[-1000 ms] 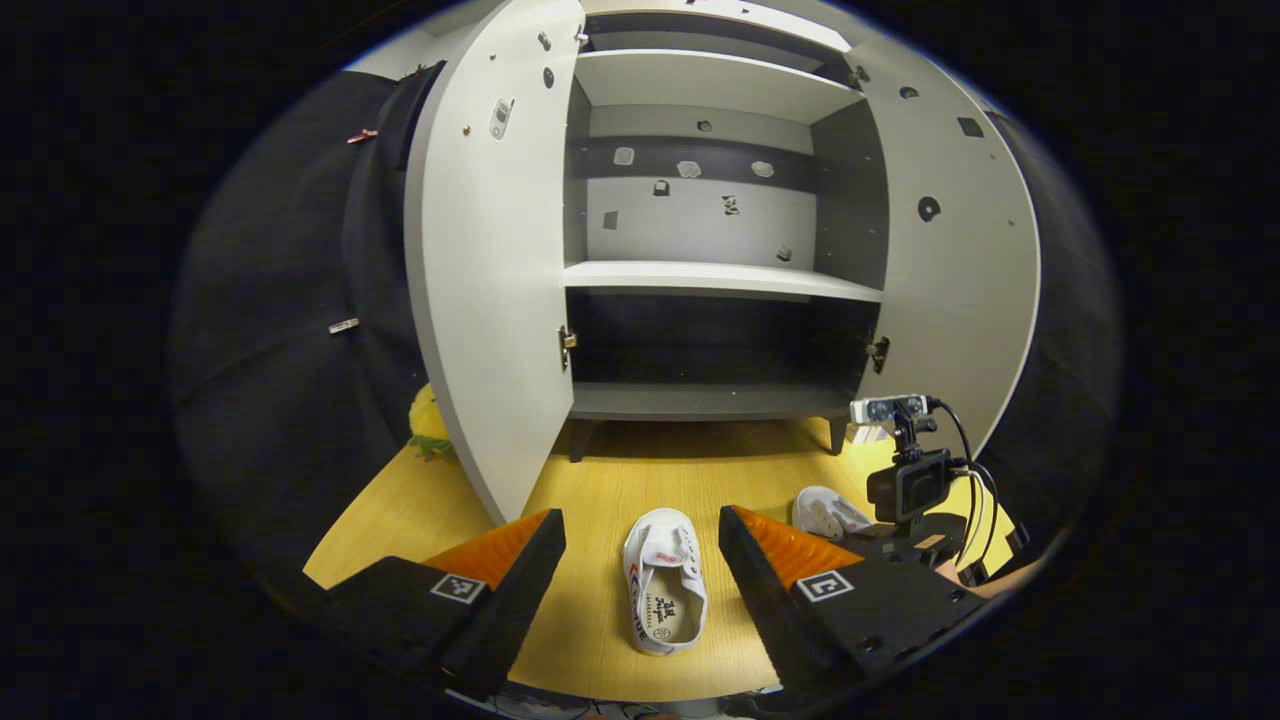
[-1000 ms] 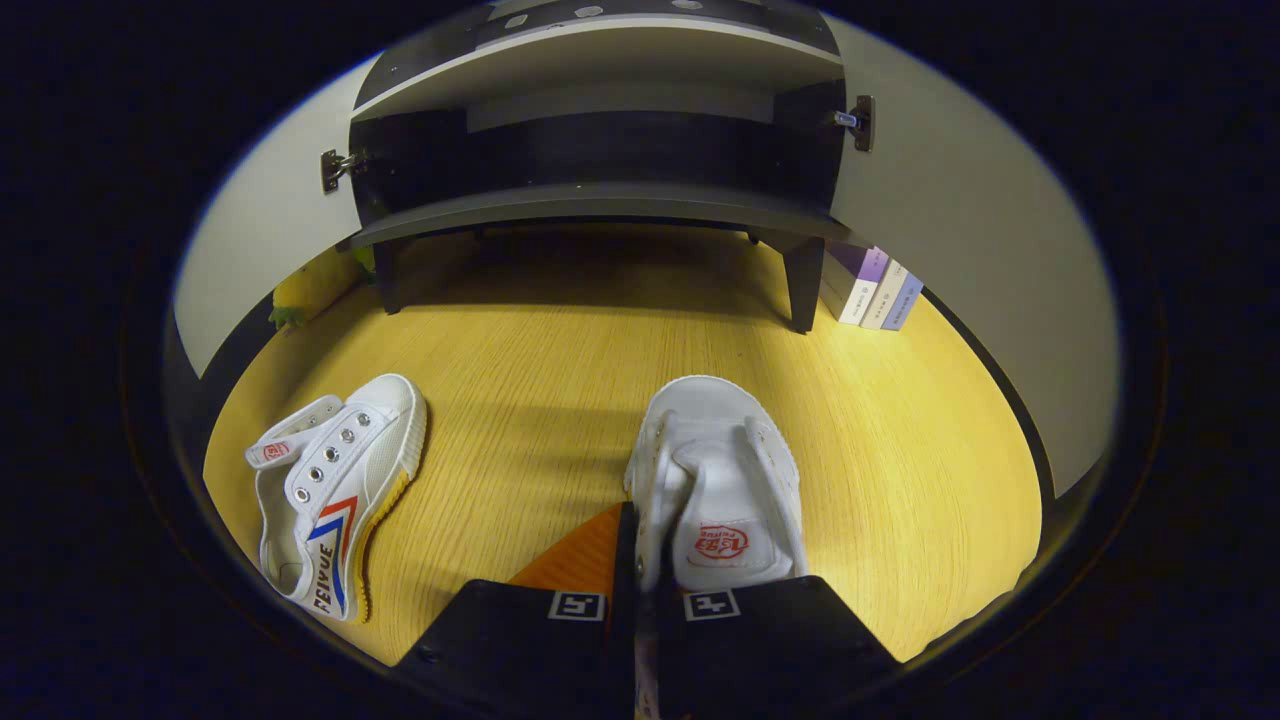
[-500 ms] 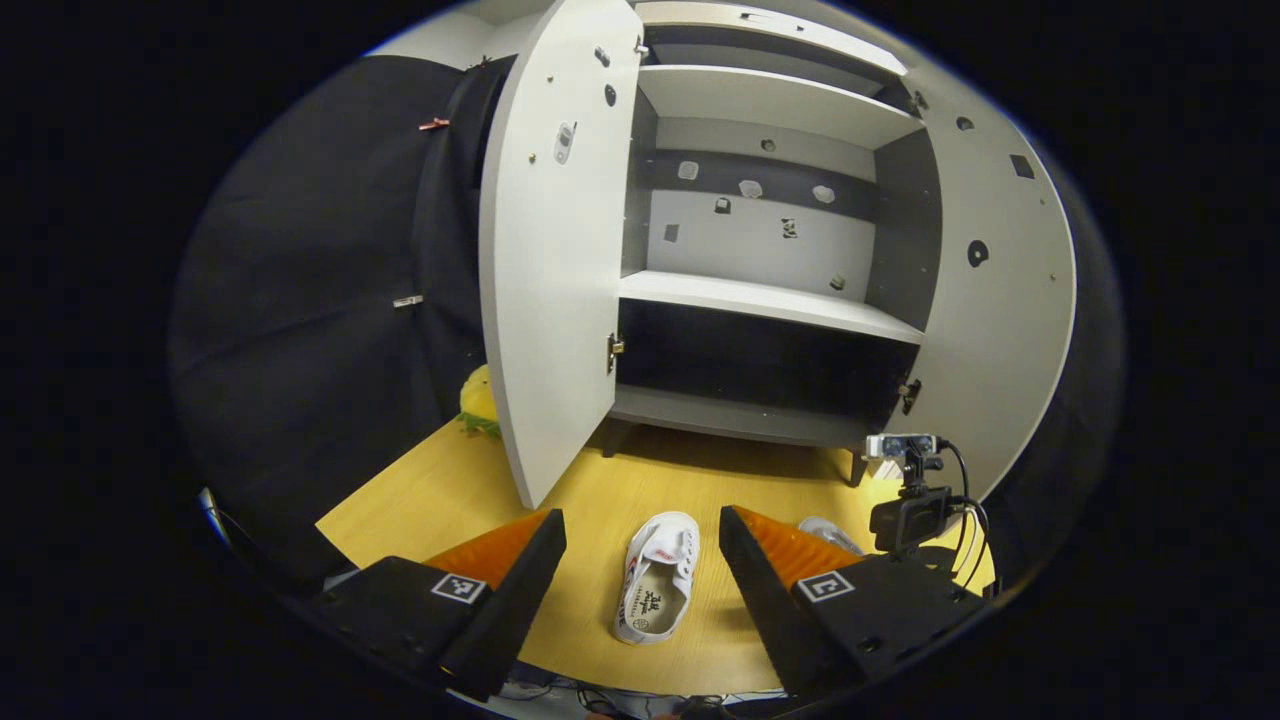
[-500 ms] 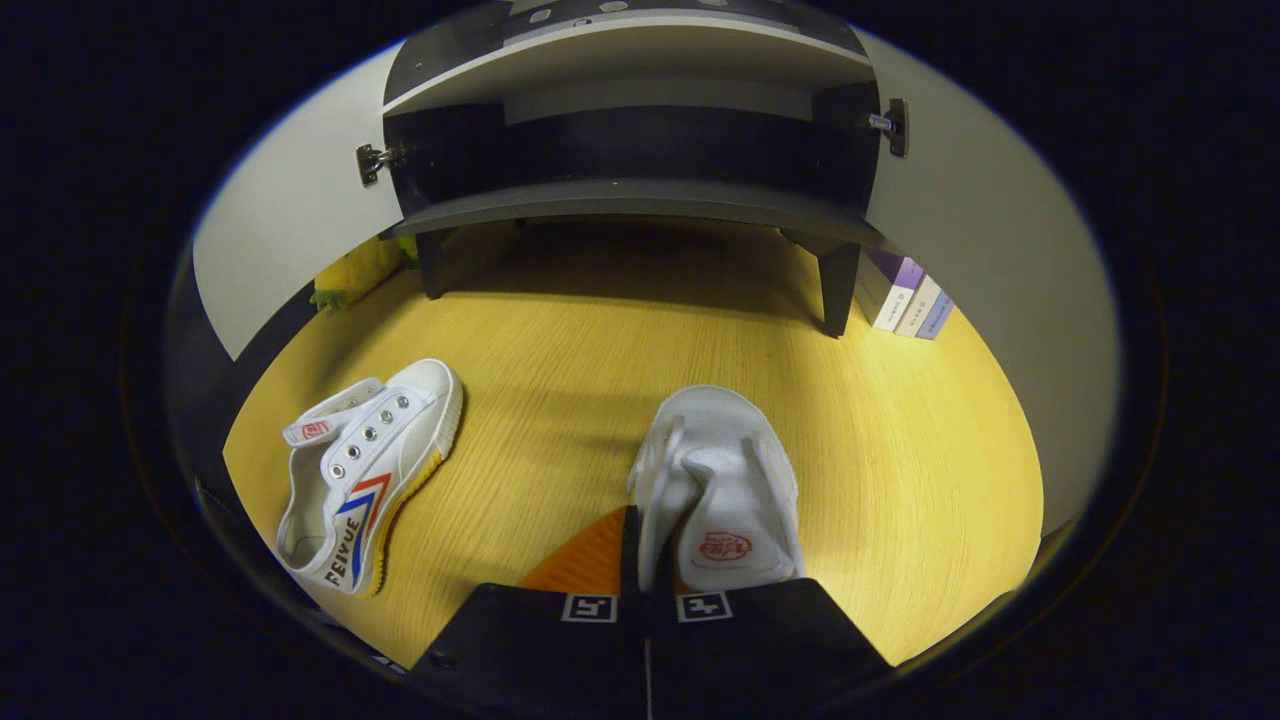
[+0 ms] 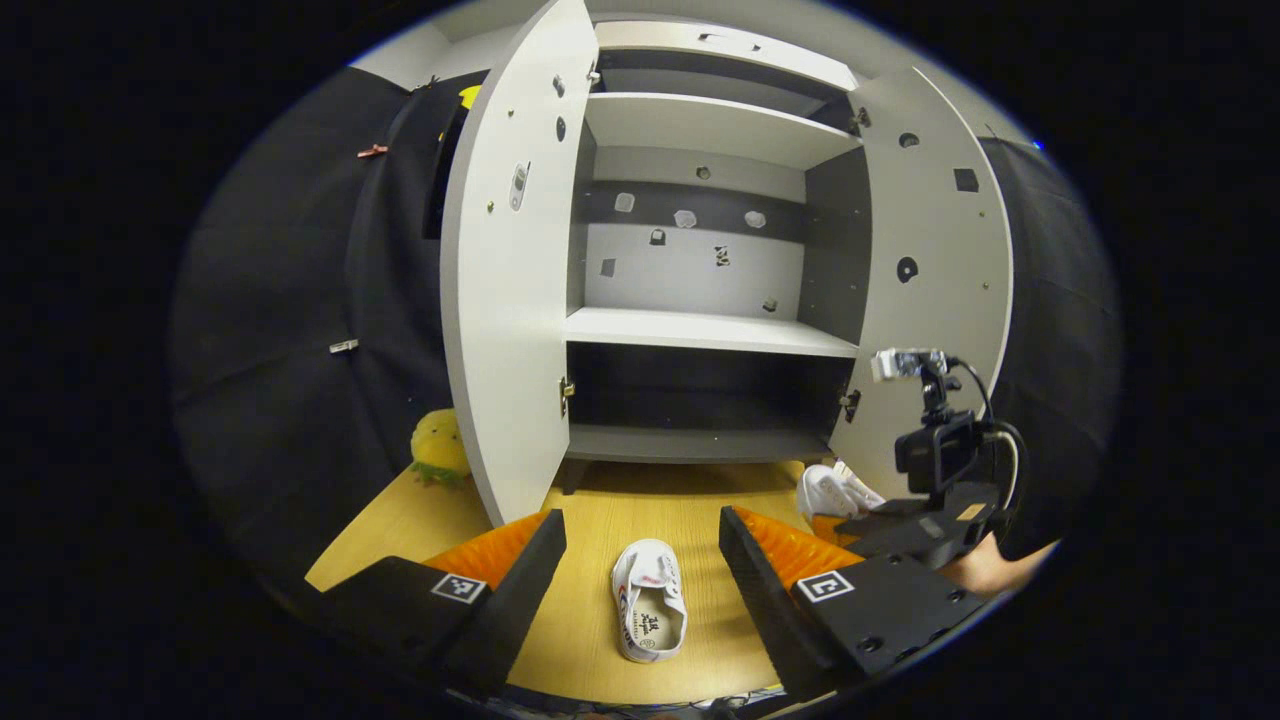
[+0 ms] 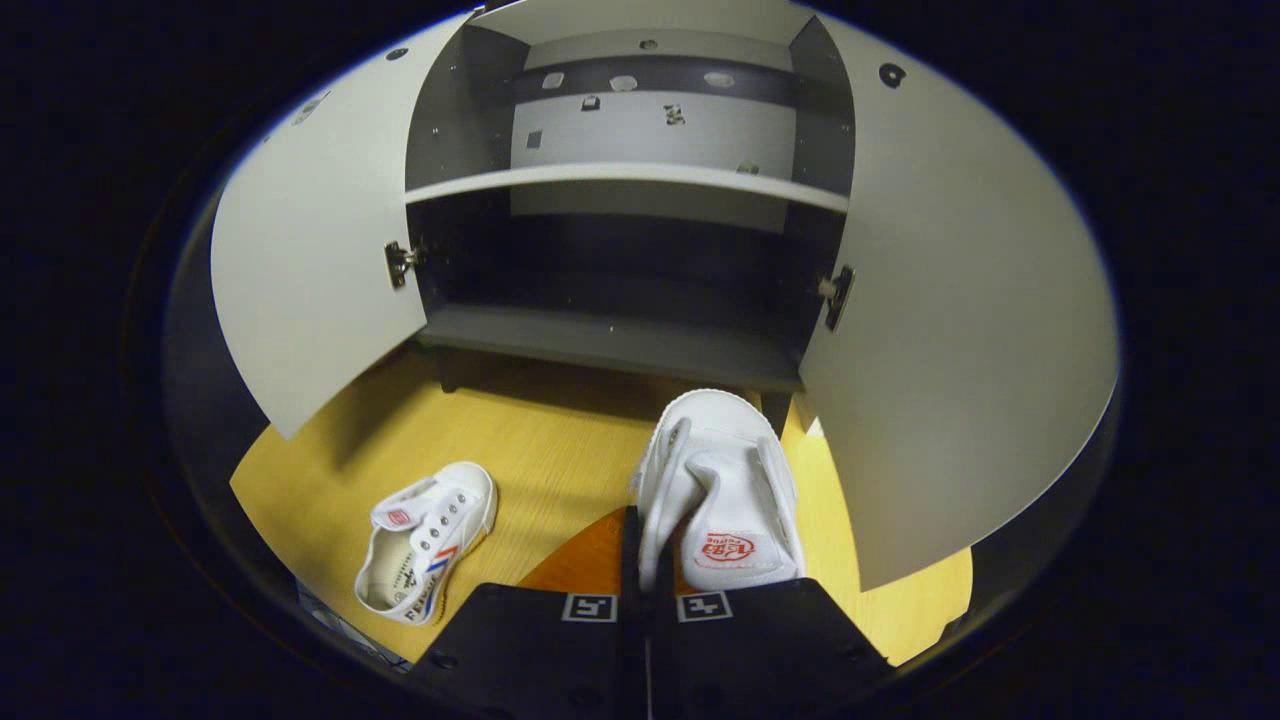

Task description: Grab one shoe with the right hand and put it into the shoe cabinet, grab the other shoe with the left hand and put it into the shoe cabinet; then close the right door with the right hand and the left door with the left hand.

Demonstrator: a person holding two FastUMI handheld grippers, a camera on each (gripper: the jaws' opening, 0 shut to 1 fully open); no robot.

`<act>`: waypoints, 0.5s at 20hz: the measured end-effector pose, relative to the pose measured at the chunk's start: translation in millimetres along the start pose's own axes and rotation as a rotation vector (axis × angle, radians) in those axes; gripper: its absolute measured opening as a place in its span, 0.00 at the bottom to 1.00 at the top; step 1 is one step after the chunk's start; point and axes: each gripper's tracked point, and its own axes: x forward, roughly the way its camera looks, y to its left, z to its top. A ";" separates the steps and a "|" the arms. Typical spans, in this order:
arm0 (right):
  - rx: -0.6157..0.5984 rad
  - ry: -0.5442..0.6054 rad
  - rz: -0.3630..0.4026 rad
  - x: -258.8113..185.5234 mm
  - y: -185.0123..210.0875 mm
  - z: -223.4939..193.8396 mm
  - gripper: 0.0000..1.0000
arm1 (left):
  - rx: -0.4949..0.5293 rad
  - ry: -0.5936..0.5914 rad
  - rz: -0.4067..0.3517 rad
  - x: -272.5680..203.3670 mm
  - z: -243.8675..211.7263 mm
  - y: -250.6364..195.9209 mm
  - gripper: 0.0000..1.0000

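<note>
Gripping 1 white canvas shoe (image 6: 722,480) by its side wall, the right gripper (image 6: 645,590) has its 2 fingers pinched tight on the canvas, and the shoe hangs clear of the yellow wooden floor (image 6: 540,450), toe pointing at the shoe cabinet (image 6: 620,230). From the left gripper view that same held shoe (image 5: 835,492) sits low by the right door (image 5: 930,300), just in front of the cabinet's bottom shelf (image 5: 690,443), with the right gripper (image 5: 850,520) and a hand (image 5: 985,572) behind it.

The left gripper (image 5: 642,560) hangs with its fingers spread wide and nothing between them; below the gap the other shoe (image 5: 649,612) lies on the floor, opening up, heel nearest the camera. In the right gripper view this second shoe (image 6: 425,540), white with red and blue stripes, rests well left of the held one.

Both cabinet doors stand open: the left door (image 5: 505,300) swings far out, the right door fills the right side. Inside, a pale middle shelf (image 5: 710,330) sits above the dark lower compartment. A yellow plush toy (image 5: 438,450) sits on the floor behind the left door.
</note>
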 end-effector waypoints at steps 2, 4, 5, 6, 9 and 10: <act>-0.015 -0.058 -0.004 -16.1 5.5 35.3 0.07 | 0.010 -0.017 -0.025 -0.4 5.0 4.8 0.96; -0.021 -0.102 -0.001 -28.0 13.9 68.2 0.07 | 0.005 -0.024 -0.044 -1.0 5.9 9.9 0.96; -0.024 -0.122 0.006 -31.1 18.2 84.3 0.07 | 0.000 -0.026 -0.052 -1.8 5.1 12.4 0.96; -0.022 -0.138 0.006 -32.8 20.0 101.4 0.07 | -0.007 -0.027 -0.060 -1.7 4.4 14.6 0.96; -0.002 -0.186 -0.005 -35.0 21.0 147.6 0.07 | -0.020 -0.020 -0.086 -1.7 0.0 19.8 0.96; 0.001 -0.202 -0.007 -34.2 20.3 162.9 0.06 | -0.018 -0.017 -0.092 -0.8 0.5 22.2 0.96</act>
